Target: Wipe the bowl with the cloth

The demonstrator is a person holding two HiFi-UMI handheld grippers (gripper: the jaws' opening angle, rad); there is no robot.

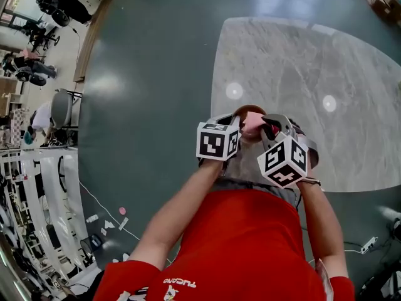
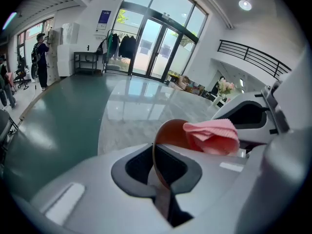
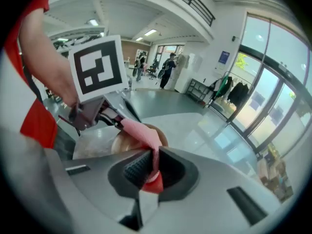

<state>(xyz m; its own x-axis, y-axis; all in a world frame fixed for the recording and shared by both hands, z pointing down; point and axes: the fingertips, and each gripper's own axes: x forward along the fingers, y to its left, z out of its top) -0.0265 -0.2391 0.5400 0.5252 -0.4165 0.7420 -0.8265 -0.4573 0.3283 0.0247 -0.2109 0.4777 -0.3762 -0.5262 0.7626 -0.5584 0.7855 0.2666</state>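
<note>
We held the bowl [image 2: 171, 132] by its rim in the clenched fingers of the left gripper [image 2: 157, 165], at centre frame over the bench [image 1: 326, 55]. The right gripper [image 3: 152, 172] clamped the cloth [image 3: 140, 130], which ran ahead of its fingers across the bowl's mouth.

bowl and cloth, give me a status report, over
Left gripper shut on bowl rim. Right gripper shut on cloth, cloth against the bowl. Both held over the table, nothing in the way.

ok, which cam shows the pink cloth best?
Left gripper view: the pink cloth, by the brown bowl, shows folds and weave clearly. Right gripper view shows a strip pinched in its jaws; head view, just a small sliver.
</note>
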